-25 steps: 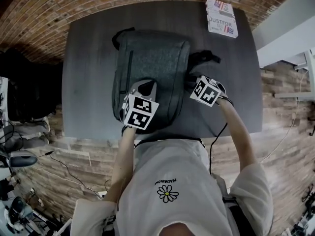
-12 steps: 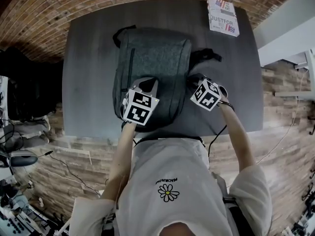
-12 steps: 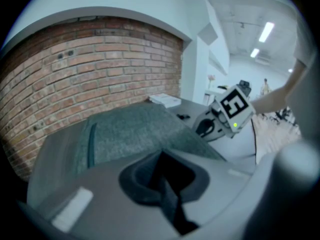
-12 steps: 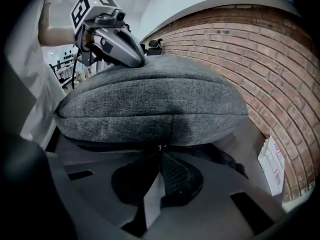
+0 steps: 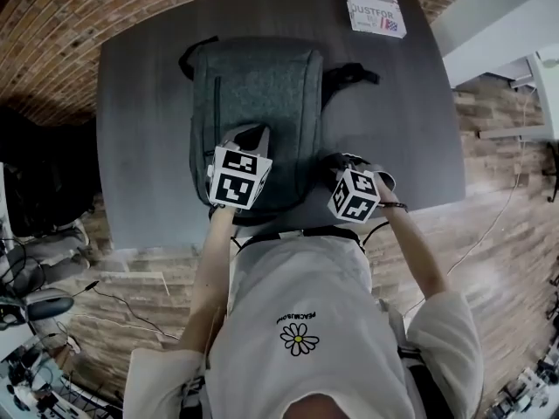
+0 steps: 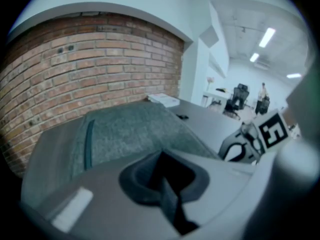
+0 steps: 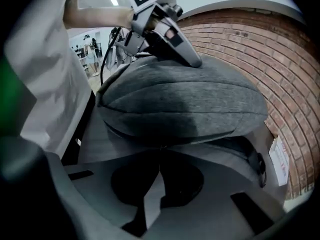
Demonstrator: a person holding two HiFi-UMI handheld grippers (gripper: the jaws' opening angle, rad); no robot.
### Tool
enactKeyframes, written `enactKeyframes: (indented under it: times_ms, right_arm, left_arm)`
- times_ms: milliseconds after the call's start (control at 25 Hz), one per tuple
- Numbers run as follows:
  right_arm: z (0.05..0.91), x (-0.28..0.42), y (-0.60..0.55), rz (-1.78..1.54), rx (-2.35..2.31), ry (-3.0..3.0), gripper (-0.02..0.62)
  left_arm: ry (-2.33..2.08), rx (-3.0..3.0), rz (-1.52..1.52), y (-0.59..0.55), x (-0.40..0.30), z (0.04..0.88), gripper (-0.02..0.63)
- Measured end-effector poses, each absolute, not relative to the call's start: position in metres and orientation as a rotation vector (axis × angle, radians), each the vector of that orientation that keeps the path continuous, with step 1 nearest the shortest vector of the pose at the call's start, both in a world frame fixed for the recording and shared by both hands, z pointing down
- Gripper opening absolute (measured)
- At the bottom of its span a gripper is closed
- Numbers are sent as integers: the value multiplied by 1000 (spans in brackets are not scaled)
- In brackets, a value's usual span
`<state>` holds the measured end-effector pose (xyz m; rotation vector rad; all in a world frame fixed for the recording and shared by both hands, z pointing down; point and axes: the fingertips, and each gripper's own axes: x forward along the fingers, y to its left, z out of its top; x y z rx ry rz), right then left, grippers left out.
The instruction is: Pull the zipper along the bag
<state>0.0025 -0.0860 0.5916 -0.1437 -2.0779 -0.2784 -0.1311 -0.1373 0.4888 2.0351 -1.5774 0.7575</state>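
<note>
A grey backpack (image 5: 255, 94) lies flat on the dark table (image 5: 393, 120). My left gripper (image 5: 256, 135) is shut, its tips pressed on the bag's near top face; it also shows in the right gripper view (image 7: 194, 60). Whether it pinches fabric I cannot tell. My right gripper (image 5: 321, 175) sits at the bag's near right corner. In its own view the jaws (image 7: 160, 151) meet right at the zipper seam (image 7: 200, 136) along the bag's side, shut on the small zipper pull. A black strap (image 7: 257, 166) trails on the table beside it.
A printed box (image 5: 374, 3) lies at the table's far right corner. A black strap (image 5: 349, 75) pokes out from the bag's far right side. A brick wall runs behind the table, and the table's near edge is just under my grippers.
My right gripper has slid along the bag's right side toward the near corner and the person. The left gripper stays on the bag. The head view has shifted a little.
</note>
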Motion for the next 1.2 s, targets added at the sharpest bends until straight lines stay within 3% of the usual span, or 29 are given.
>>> enactKeyframes:
  times_ms: [400,680,920,1200]
  right_arm:
    - [595,6,-31,-153,-93,-2087,6]
    - [596,9,-28,-234,-114,-2030,6]
    - [596,17,-41,-275,-132,-1997,6]
    - [598,56,-133,-287,124,-1936,6]
  left_arm:
    - [-1586,2059,755,-138,-133,490,0]
    - [-1623,2237,712,-127,-127,457,0]
    - [-1543,2332,997,-83,-143,455,2]
    - [-1450,2386,1093,-89,-125,474,2]
